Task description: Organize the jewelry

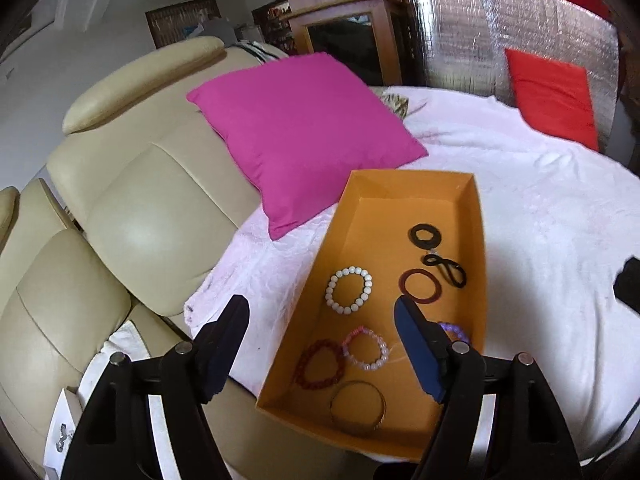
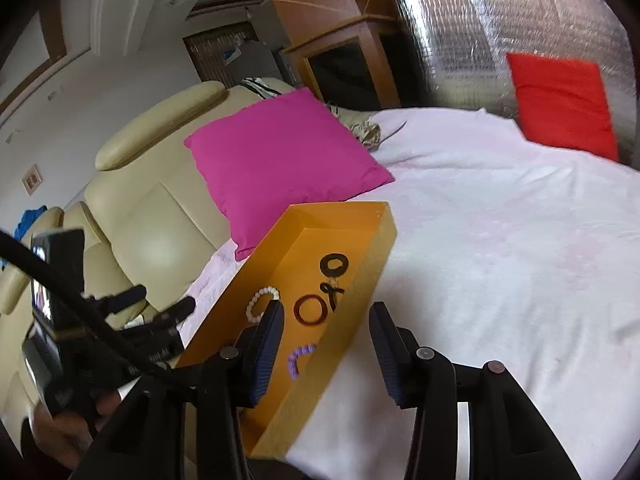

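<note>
An orange box (image 1: 478,248) lies on the white bed cover and holds several pieces: a white bead bracelet (image 1: 348,289), a dark red bangle (image 1: 420,285), black rings (image 1: 425,236), a pink bead bracelet (image 1: 366,348), a red bead bracelet (image 1: 319,363), a gold bangle (image 1: 358,405) and a purple bracelet (image 1: 456,331). My left gripper (image 1: 320,322) is open and empty above the box's left wall. My right gripper (image 2: 326,320) is open and empty over the box's right wall (image 2: 352,320). The purple bracelet (image 2: 299,358) and the white bead bracelet (image 2: 260,304) also show in the right wrist view.
A magenta cushion (image 1: 304,136) lies behind the box, partly on a cream leather sofa (image 1: 132,208). A red cushion (image 1: 554,96) leans on a silver foil panel (image 1: 500,36). The white cover (image 2: 500,260) spreads to the right. The left gripper's body (image 2: 80,320) is at the left of the right wrist view.
</note>
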Action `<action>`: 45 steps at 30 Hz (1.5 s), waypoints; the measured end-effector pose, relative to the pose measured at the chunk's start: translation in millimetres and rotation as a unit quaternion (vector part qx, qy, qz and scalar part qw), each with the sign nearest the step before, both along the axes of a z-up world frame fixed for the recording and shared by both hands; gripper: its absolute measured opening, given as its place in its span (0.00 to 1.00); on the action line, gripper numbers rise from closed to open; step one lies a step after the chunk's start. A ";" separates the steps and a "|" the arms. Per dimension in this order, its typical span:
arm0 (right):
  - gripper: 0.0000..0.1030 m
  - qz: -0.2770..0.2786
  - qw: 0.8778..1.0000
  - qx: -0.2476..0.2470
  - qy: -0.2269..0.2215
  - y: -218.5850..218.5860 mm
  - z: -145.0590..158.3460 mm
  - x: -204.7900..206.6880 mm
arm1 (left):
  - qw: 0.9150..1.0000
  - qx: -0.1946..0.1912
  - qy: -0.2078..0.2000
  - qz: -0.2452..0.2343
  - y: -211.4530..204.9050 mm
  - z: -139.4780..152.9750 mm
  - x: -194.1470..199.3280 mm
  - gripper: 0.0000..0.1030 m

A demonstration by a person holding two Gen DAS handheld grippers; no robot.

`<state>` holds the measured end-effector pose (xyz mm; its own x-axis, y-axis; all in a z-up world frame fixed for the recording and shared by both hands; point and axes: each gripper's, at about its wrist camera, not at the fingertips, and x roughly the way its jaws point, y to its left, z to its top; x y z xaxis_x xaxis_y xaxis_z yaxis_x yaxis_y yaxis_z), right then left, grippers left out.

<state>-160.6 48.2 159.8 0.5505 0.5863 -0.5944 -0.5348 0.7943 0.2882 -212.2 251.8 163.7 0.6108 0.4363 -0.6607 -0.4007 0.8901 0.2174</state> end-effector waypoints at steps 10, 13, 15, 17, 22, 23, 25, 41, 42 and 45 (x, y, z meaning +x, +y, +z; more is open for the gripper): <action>0.56 0.029 0.999 -0.018 -0.039 -13.2 47.6 -96.6 | 0.999 0.024 -0.040 0.010 -18.2 49.8 -73.8 0.74; 0.56 0.032 0.998 -0.023 -0.045 -11.3 58.1 -120.1 | 0.999 0.016 -0.049 0.014 -18.4 59.8 -92.5 0.74; 0.56 0.031 0.998 -0.030 -0.050 -9.0 64.6 -135.3 | 0.998 0.016 -0.054 0.016 -19.9 64.4 -102.1 0.75; 0.58 0.031 0.998 -0.033 -0.054 -7.6 69.5 -147.8 | 0.998 0.018 -0.059 0.019 -21.3 67.9 -109.9 0.81; 0.60 0.023 0.996 -0.048 -0.069 -4.5 78.5 -163.7 | 0.997 0.013 -0.076 0.016 -24.5 74.8 -117.7 0.83; 0.61 0.021 0.996 -0.048 -0.070 -4.6 79.3 -164.6 | 0.997 0.010 -0.080 0.015 -24.4 75.7 -117.8 0.84; 0.61 0.015 0.997 -0.045 -0.067 -4.3 79.4 -163.7 | 0.997 0.007 -0.082 0.014 -24.9 76.0 -116.4 0.84; 0.62 -0.003 0.997 -0.047 -0.059 14.4 73.1 -174.2 | 0.995 -0.001 -0.099 0.026 -15.4 80.4 -141.5 0.84; 0.62 -0.002 0.997 -0.050 -0.061 15.4 72.9 -176.0 | 0.995 -0.001 -0.099 0.027 -15.3 80.3 -141.9 0.84; 0.62 -0.004 0.997 -0.049 -0.059 13.7 71.2 -177.0 | 0.995 0.002 -0.095 0.026 -15.4 80.3 -142.5 0.84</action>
